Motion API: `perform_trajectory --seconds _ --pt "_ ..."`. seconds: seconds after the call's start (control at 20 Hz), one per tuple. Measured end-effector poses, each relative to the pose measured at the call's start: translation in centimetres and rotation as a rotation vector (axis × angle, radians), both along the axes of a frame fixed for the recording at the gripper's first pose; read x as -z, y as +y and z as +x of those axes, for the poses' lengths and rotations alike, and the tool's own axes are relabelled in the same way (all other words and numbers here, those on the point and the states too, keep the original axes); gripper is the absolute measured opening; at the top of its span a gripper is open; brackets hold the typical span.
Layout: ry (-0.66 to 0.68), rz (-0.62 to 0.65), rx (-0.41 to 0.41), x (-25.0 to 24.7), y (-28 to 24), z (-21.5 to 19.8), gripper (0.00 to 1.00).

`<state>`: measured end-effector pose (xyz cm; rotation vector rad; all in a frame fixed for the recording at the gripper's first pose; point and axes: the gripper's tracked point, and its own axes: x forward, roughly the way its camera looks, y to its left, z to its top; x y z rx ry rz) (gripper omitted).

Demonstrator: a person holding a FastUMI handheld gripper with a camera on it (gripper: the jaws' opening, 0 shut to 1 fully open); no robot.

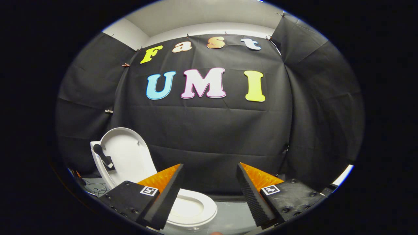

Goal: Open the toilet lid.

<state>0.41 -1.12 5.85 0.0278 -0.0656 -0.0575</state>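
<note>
**Lid up, jaws free**

Since the toilet lid point(125, 153) already stands raised, leaning back past upright over the rear of the toilet, the task looks done or all but done. Its pale, smooth underside faces forward, and two small bumpers show near its upper edge. Below it, the seat point(196, 207) lies flat on the bowl, a white oval ring with a shallow hollow in the middle.

The gripper point(209, 192) hangs above and in front of the toilet with its jaws spread wide and nothing between them. The left finger point(165, 195) crosses over the near side of the seat, while the right finger point(254, 195) sits over bare floor point(228, 212) beside the bowl. Neither touches the lid, which sits well beyond and to the left of the left finger. That stand-off fits a tool pulled clear of a lid that rests on its own; I judge the lid's backward lean is what keeps it from dropping shut.

A dark, knob-ended piece point(103, 156) juts out by the lid's left edge near the hinge side; what it is I cannot tell. Some cables point(98, 187) lie on the floor to the left of the toilet, against the black cloth wall point(212, 137).
</note>
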Motion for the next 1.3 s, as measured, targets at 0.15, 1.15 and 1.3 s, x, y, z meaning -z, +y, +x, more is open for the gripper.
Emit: perform_trajectory --seconds 0.15,1.15,1.3 --pt "0.005 -0.002 0.002 0.15 0.03 -0.05 0.99" --pt "0.011 -0.012 -0.002 0.19 0.20 -0.16 0.99" --pt "0.010 -0.014 -0.005 0.18 0.38 -0.27 0.99"
